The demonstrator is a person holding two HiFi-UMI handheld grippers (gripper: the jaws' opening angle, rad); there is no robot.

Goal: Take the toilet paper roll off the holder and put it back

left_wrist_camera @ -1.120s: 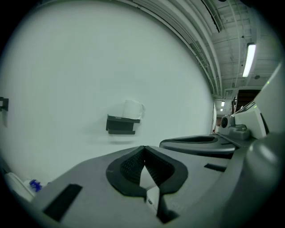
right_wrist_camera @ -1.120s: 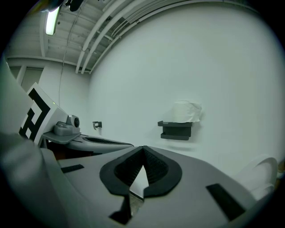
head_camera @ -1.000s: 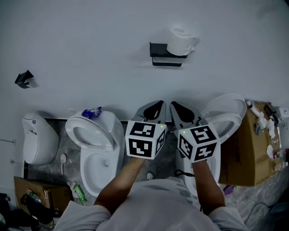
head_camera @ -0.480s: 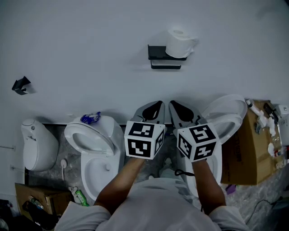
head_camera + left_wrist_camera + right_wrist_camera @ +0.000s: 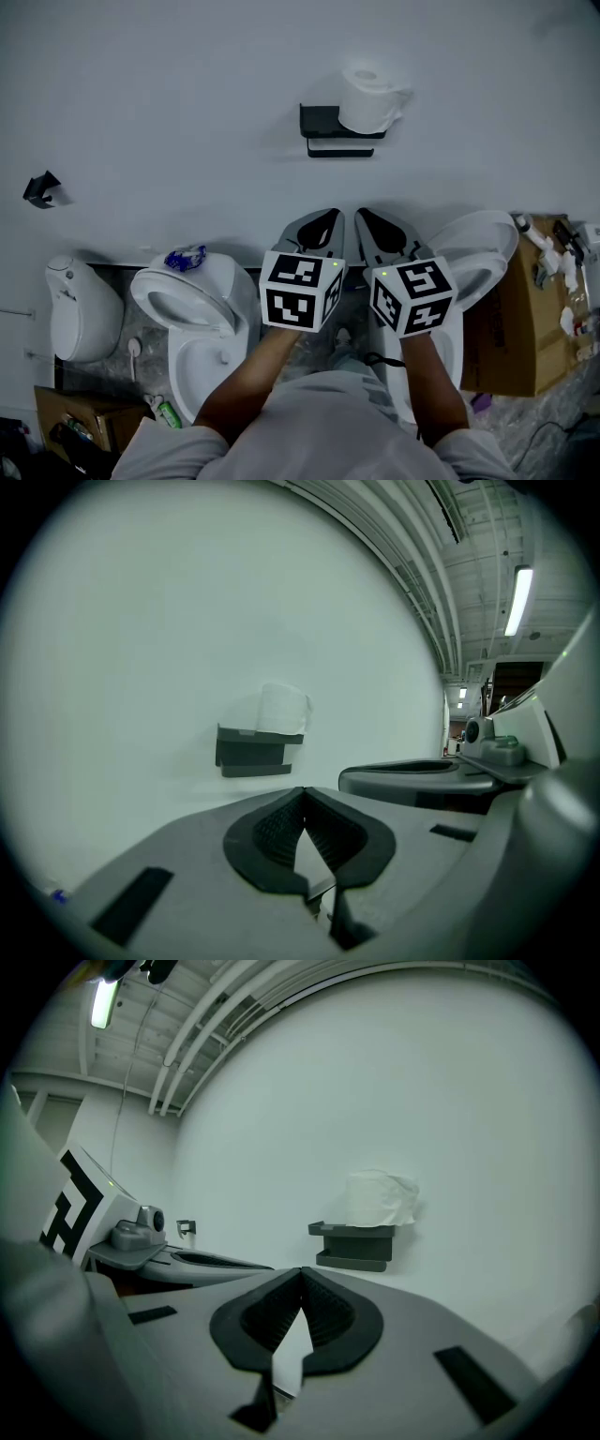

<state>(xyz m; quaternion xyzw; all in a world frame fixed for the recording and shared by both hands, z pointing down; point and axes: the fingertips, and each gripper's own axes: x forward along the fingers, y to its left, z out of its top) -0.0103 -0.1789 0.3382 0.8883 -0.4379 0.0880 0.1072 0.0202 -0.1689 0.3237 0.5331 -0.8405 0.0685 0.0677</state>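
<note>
**A:** Starting at the left gripper [image 5: 302, 793]: its jaws are sitting fully together, ribbed pads meeting at the tip, with nothing between them.

**B:** The right gripper [image 5: 300, 1273] is showing the same, jaws pressed tight and carrying nothing. The two are hanging side by side in the air, pointing at the white wall [image 5: 169, 84].

**A:** The toilet paper roll [image 5: 368, 97] is sitting on the black holder [image 5: 322, 124], up on that wall and well apart from both sets of tips. Its loose end is sticking out to the right.

**B:** Nothing is touching it. Lower down, the left toilet [image 5: 199, 323] is standing with its seat raised, and a blue object [image 5: 187, 258] is lying on its back edge. The right toilet [image 5: 473, 248] is peeking out from behind the right gripper.

**A:** Containers now. The right-hand cardboard box [image 5: 516, 323] is standing just beside that right toilet. Small white and dark items are crowding its top, too small to name.

**B:** The lower-left cardboard box [image 5: 75, 403] is holding some dark items, and a green bottle [image 5: 167, 409] is lying just beside it.
</note>
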